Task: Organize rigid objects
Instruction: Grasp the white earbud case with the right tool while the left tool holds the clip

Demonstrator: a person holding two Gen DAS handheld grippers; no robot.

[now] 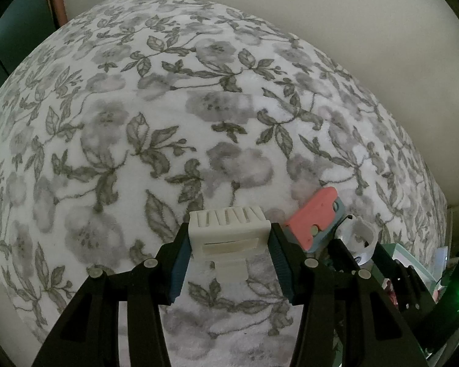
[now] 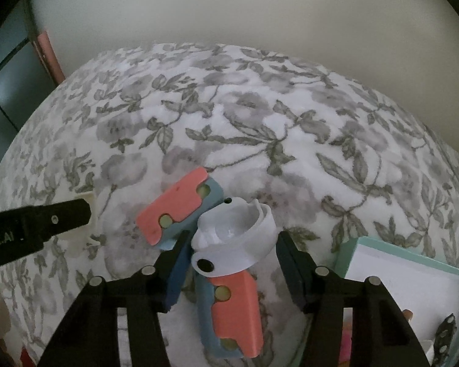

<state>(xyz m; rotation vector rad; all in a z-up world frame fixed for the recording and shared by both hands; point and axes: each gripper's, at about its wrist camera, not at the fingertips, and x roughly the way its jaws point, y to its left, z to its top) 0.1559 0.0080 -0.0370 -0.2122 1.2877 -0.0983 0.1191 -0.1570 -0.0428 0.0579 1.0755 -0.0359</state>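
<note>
Left hand-held gripper clamps white slotted block; right hand-held gripper spread wide, white ring piece between fingers.

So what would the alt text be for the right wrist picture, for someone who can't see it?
The right gripper reaches with open jaws around a white ring-shaped part resting on a pink-and-blue block on a floral cloth. A second pink-and-blue block lies just behind, a mint-edged box at right.
</note>
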